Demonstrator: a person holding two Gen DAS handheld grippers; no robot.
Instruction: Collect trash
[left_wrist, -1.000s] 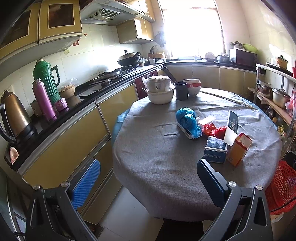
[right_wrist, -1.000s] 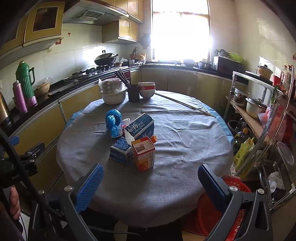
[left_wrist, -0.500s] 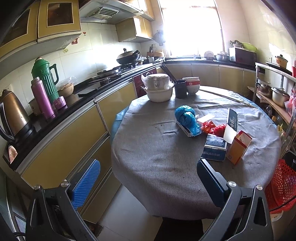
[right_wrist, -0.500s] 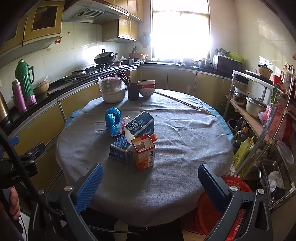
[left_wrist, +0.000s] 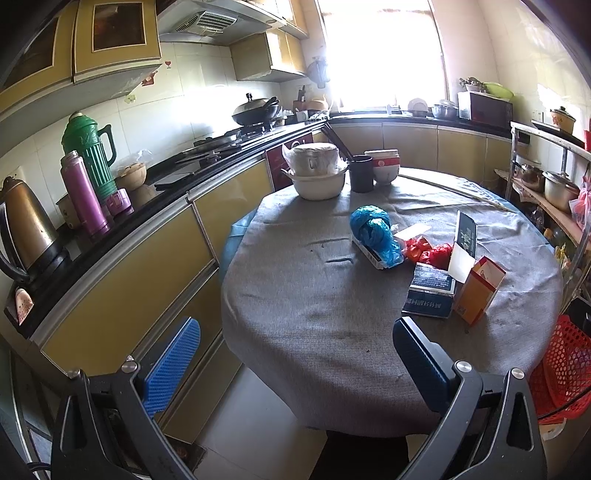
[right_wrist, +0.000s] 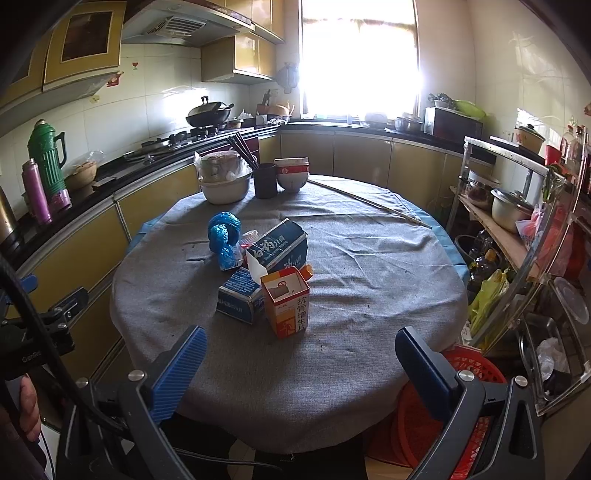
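Observation:
Trash lies on the round grey-clothed table: a crumpled blue plastic bag, red wrappers, a blue carton with its flap up, and an upright orange box. My left gripper is open and empty, before the table's near left edge. My right gripper is open and empty, at the near edge just short of the orange box.
A red mesh basket stands on the floor right of the table. Bowls, a dark cup with chopsticks and a long stick lie at the table's far side. Counter with flasks left; shelf rack right.
Both grippers have drifted slightly; the table looks a little nearer in the right view. Both stay open and nothing on the table has moved.

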